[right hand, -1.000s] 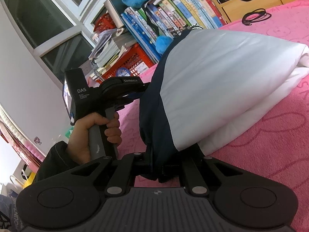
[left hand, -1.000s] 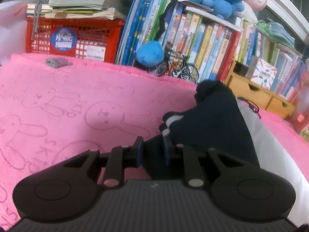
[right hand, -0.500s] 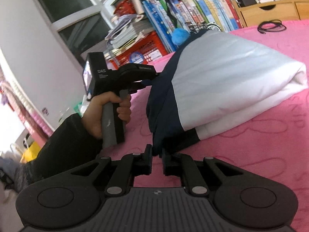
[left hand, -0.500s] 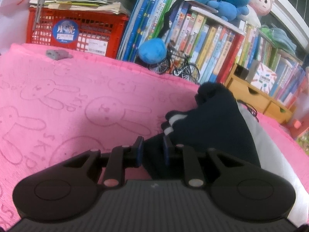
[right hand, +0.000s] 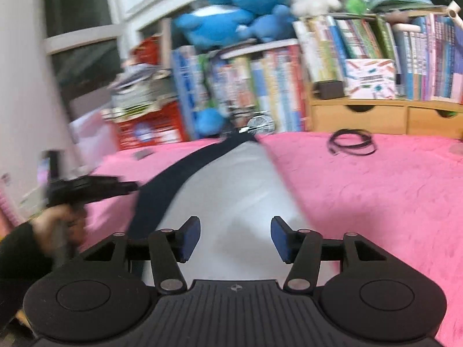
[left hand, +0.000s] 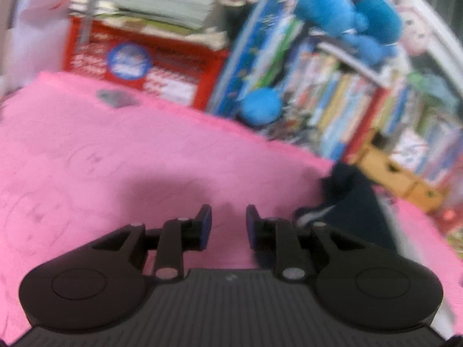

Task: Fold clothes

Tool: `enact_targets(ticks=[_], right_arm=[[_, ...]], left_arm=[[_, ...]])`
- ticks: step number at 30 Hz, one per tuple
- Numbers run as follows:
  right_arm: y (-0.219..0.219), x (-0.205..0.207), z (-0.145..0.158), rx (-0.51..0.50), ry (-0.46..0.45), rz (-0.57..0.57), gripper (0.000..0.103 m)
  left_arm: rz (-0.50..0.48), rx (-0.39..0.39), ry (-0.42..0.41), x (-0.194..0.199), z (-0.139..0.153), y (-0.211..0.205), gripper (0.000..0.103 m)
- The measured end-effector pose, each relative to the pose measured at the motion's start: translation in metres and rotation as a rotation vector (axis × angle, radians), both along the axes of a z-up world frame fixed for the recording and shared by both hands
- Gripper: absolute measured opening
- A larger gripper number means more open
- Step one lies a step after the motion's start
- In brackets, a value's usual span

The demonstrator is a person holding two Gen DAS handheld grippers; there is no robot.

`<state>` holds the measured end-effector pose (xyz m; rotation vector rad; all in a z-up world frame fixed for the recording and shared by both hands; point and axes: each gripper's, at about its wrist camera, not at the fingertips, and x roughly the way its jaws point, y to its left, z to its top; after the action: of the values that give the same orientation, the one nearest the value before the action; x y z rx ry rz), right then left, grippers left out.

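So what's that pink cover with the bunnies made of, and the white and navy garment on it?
The pink cover looks like plush, matte fleece: fuzzy nap, pressed-in outlines. The white and navy garment seems smooth, thin fabric with a faint sheen, possibly synthetic; blur leaves that open.

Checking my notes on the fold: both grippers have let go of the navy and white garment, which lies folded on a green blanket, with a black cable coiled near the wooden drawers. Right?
One thing is off: the blanket is pink, not green, as the right wrist view shows. The rest stands: the left gripper and right gripper are opening with nothing between the jaws, the garment lies folded, and the cable sits near the drawers.
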<state>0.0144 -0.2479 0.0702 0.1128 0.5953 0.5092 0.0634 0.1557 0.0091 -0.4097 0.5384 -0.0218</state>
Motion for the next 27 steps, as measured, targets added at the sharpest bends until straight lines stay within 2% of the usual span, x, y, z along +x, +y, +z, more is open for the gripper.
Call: enact_targets(ticks=[2, 5, 7, 9, 12, 14, 16, 22, 25, 27], right_arm=[[0.008, 0.032, -0.001, -0.002, 0.028, -0.008, 0.058], [0.031, 0.075, -0.003, -0.039, 0.055, 0.014, 0.062], [0.055, 0.1, -0.005, -0.093, 0.06, 0.033, 0.067], [0.075, 0.119, -0.007, -0.136, 0.071, 0.052, 0.068], [0.1, 0.143, -0.013, -0.189, 0.086, 0.088, 0.069], [0.112, 0.153, -0.018, -0.219, 0.094, 0.105, 0.07], [0.118, 0.159, -0.024, -0.232, 0.108, 0.118, 0.072], [0.131, 0.161, -0.025, -0.328, 0.11, 0.176, 0.072], [0.135, 0.162, -0.025, -0.365, 0.119, 0.186, 0.072], [0.137, 0.163, -0.028, -0.37, 0.125, 0.178, 0.072]], left_arm=[[-0.088, -0.044, -0.009, 0.012, 0.01, -0.002, 0.03], [-0.212, -0.118, -0.003, 0.036, 0.022, -0.008, 0.033], [-0.262, -0.166, 0.019, 0.055, 0.022, -0.01, 0.033], [-0.311, -0.212, 0.046, 0.077, 0.021, -0.015, 0.033], [-0.367, -0.233, 0.068, 0.106, 0.018, -0.022, 0.038], [-0.404, -0.25, 0.092, 0.125, 0.015, -0.027, 0.044], [-0.44, -0.28, 0.139, 0.145, 0.007, -0.033, 0.045], [-0.498, -0.307, 0.363, 0.196, -0.019, -0.053, 0.049], [-0.52, -0.341, 0.376, 0.204, -0.026, -0.055, 0.049], [-0.531, -0.353, 0.366, 0.204, -0.027, -0.054, 0.045]])
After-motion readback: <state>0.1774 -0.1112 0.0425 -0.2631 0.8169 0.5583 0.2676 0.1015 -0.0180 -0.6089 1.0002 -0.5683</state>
